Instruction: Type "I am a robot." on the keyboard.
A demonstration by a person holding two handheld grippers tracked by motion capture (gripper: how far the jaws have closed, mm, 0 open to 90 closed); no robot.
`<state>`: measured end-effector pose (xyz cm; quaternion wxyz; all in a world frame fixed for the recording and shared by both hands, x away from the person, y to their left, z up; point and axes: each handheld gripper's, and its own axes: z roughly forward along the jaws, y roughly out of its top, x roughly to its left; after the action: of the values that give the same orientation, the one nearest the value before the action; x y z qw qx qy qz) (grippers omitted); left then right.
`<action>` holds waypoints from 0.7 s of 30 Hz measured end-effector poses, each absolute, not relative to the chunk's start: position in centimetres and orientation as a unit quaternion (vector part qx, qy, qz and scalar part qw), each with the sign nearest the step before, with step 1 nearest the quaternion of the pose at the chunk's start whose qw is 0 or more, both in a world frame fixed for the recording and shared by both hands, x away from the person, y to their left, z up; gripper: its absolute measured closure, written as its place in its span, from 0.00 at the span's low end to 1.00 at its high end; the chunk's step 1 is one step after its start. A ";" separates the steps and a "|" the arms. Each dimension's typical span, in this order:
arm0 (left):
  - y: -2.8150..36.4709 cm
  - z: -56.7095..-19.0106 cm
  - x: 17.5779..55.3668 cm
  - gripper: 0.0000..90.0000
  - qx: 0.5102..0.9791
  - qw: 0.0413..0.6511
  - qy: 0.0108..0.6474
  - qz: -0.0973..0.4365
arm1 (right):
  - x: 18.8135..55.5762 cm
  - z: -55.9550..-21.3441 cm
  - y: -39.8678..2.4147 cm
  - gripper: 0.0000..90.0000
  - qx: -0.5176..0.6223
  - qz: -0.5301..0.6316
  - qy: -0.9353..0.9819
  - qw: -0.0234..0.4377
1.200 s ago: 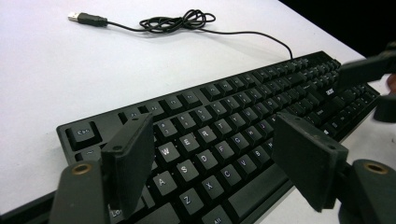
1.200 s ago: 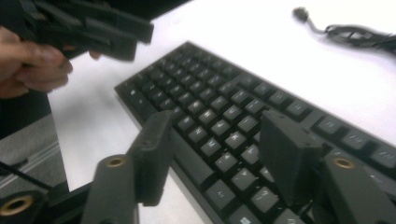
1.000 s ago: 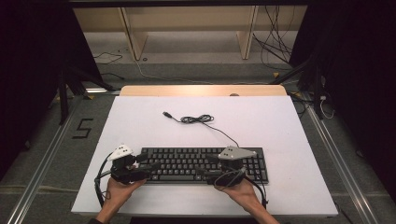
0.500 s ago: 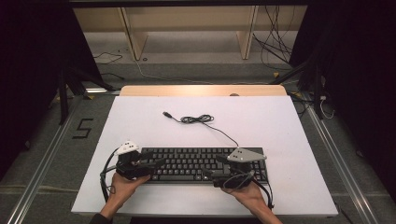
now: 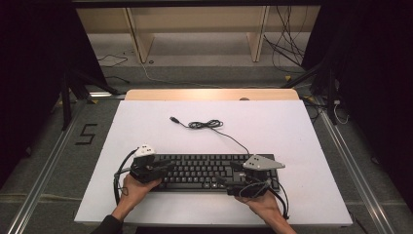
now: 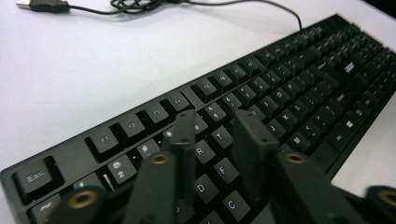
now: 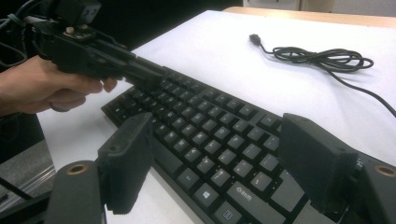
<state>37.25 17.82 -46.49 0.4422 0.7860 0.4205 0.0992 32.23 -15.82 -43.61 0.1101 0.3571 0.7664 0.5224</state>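
- Landmark: black keyboard (image 5: 209, 171), flat on the white counter (image 5: 292, 131), lying across it close to the near edge and a little right of centre.
- Near edge: just a thin bare strip of counter between keyboard and edge; both hands come in over it.
- Left gripper (image 5: 165, 165) at the keyboard's left end, held low over the keys. Its fingers (image 6: 184, 135) have just been closing; in the left gripper view they stand narrowly apart above the letter rows around R and T, with nothing clamped between them. I cannot tell whether the tips touch the keycaps.
- Right gripper (image 5: 229, 173) at the keyboard's right-front part, grey plate on top. Its fingers (image 7: 126, 154) are spread wide, released, straddling the front rows near the space bar; no pad presses on anything.
- Left hand (image 7: 44, 88) wraps the left gripper's body just off the keyboard's left end.
- Keyboard look: full-size, matte black, white legends, keys all seated, case level.
- Its cable (image 5: 207, 125) leaves the back edge, runs away from the person to a loose coil, and ends in a USB plug (image 5: 174, 119) lying left of the coil.
- Open room: broad bare counter behind the keyboard around the cable, and clear strips off both its ends.
- Far edge: a wooden strip (image 5: 212, 94) borders the counter; floor beyond it.
- No containers seen.
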 end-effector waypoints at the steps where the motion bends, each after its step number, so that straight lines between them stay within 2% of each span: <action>1: 17.6 -46.6 37.4 0.85 0.790 0.436 0.418 0.100 | 32.2 -43.6 -15.8 0.31 0.357 0.522 0.767 0.110; 5: 17.2 -46.9 37.7 0.94 0.798 0.425 0.415 0.098 | 32.2 -43.6 -15.7 0.31 0.357 0.523 0.766 0.110; 9: 17.0 -47.1 38.0 0.98 0.804 0.417 0.412 0.100 | 32.2 -43.6 -15.8 0.31 0.356 0.524 0.766 0.110; 21: 16.6 -47.5 38.3 0.99 0.810 0.404 0.414 0.098 | 32.1 -43.5 -15.8 0.30 0.355 0.527 0.764 0.110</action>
<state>38.35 16.62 -47.51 0.4040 0.8096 0.4144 0.0983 32.10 -15.77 -43.47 0.1103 0.3550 0.7644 0.5268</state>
